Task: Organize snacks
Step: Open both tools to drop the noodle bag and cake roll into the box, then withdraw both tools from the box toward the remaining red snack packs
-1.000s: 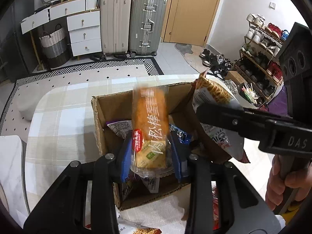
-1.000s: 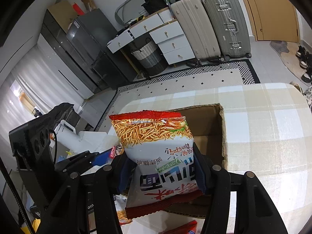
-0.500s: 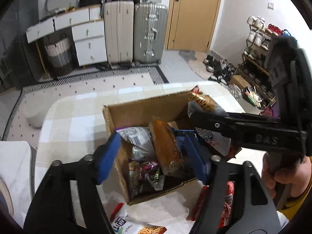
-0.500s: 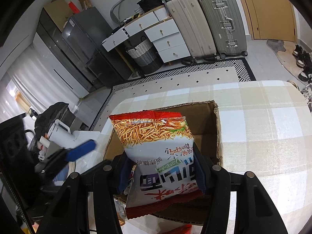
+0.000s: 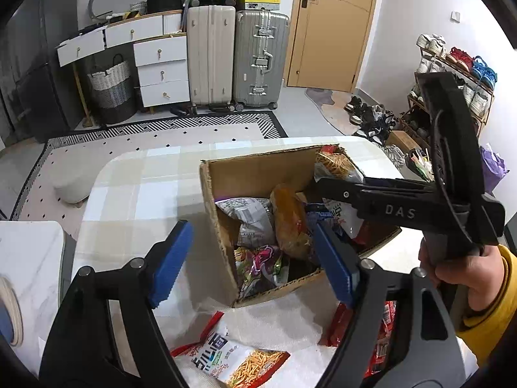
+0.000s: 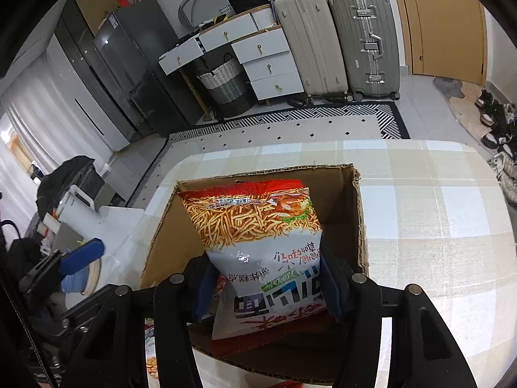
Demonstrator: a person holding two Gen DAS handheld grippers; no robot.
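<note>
Both tongs are over the cardboard box (image 5: 258, 174): your left gripper (image 5: 255, 265) has just been opening and stands spread with nothing between its pads, while your right gripper (image 6: 265, 278) pinches the noodle-snack bag (image 6: 258, 236) by its lower half. That bag hangs upright above the box's open top. It looks light, puffy and slick, so I'd hold low on the sides like you are. The orange bread pack (image 5: 289, 223) already lies inside.
</note>
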